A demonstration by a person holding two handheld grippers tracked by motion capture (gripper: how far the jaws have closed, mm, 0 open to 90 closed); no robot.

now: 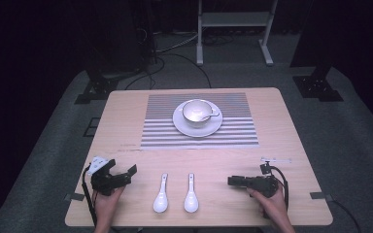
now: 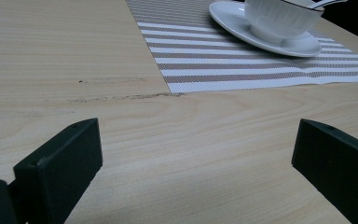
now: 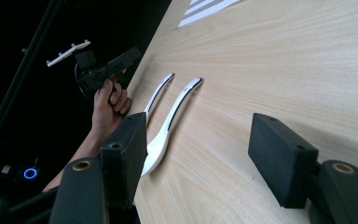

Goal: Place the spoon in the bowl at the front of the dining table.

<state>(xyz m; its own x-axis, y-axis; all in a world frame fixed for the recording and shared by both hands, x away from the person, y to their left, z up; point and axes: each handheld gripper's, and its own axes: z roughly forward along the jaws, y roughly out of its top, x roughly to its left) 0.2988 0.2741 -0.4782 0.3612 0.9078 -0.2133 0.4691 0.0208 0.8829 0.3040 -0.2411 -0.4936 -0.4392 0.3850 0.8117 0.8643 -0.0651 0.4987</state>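
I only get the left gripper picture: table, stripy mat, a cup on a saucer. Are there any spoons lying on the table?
Observer: Yes. Two white spoons lie side by side near the front edge, between the two grippers: the left spoon and the right spoon.
Operator: Which way do they point?
Observer: Their bowls face the person and their handles point toward the striped mat.
Operator: Is the other gripper holding one?
Observer: No. The right gripper lies low by the table, aimed sideways at the spoons, jaws open with nothing between them.
Operator: Is anything inside the cup?
Observer: From above, a third spoon rests in the cup.
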